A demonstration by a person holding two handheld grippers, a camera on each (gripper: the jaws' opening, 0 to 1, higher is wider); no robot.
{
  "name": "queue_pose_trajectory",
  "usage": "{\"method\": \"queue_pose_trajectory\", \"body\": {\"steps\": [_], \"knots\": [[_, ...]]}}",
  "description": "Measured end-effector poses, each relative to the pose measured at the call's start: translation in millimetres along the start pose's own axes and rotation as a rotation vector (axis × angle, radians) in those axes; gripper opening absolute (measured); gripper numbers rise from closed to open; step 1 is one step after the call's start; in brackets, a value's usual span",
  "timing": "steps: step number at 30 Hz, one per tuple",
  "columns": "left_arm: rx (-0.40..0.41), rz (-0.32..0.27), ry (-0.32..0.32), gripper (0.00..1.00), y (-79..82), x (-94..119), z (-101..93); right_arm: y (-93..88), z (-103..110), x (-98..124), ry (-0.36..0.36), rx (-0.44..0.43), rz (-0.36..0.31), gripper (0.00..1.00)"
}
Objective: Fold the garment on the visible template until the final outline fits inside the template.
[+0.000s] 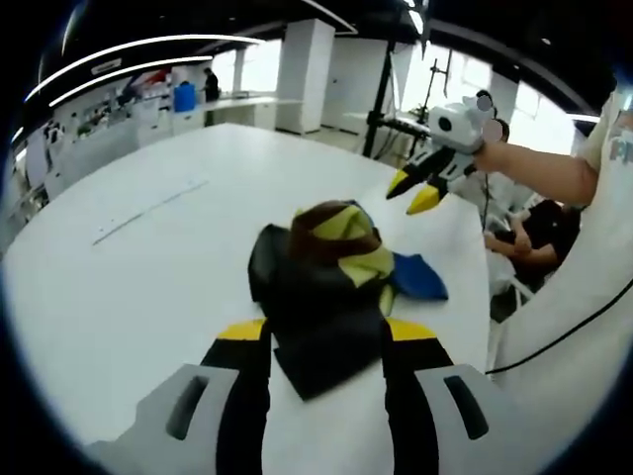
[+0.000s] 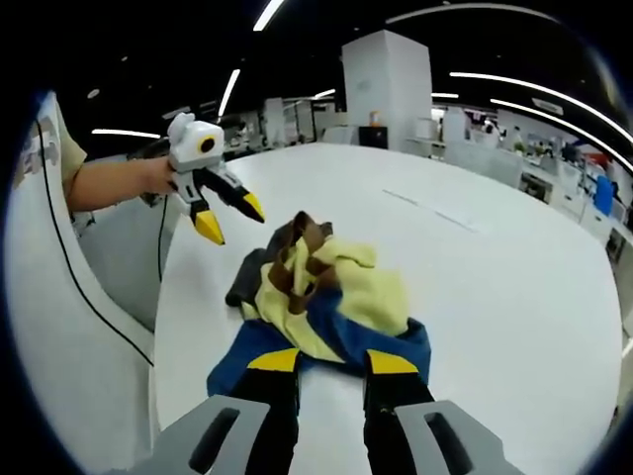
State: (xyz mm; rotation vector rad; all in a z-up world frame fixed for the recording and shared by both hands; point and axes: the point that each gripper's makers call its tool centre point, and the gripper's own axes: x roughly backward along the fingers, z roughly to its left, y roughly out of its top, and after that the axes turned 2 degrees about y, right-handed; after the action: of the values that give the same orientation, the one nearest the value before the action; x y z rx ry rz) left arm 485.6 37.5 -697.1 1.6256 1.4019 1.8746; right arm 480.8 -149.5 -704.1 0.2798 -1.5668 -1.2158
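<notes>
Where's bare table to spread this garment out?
Bare white table runs wide beyond the crumpled garment, out to the faint line. It is crowded near the table edge, where the left gripper and right gripper flank the garment.

Garment (image 1: 326, 287): soft matt cloth, crumpled, panels of black, brown, yellow, blue. Counter (image 1: 148, 267): smooth white top, faint sheen. Left gripper (image 1: 326, 341) and right gripper (image 2: 331, 366): grey matt plastic body, black jaws with yellow tips.

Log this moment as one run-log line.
garment: crumpled heap on white table, unfolded | left tongs: open, at dark edge | right tongs: open, at blue edge | template: cannot tell
</notes>
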Motion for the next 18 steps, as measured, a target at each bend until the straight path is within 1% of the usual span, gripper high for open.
{"method": "queue_pose_trajectory", "body": {"steps": [4, 8, 18], "knots": [[-0.004, 0.001, 0.007, 0.39, 0.6, -1.8, 3.5, -0.5, -1.1, -3.2, 0.001, 0.005, 0.010, 0.19], [0.001, 0.003, 0.002, 0.39, 0.6, -3.7, 4.9, -0.1, -1.8, -5.0, 0.002, 0.006, 0.012, 0.18], [-0.016, 0.008, 0.003, 0.34, 1.0, -10.4, 8.0, 0.1, -1.3, -16.0, 0.009, 0.015, 0.021, 0.15]]}}
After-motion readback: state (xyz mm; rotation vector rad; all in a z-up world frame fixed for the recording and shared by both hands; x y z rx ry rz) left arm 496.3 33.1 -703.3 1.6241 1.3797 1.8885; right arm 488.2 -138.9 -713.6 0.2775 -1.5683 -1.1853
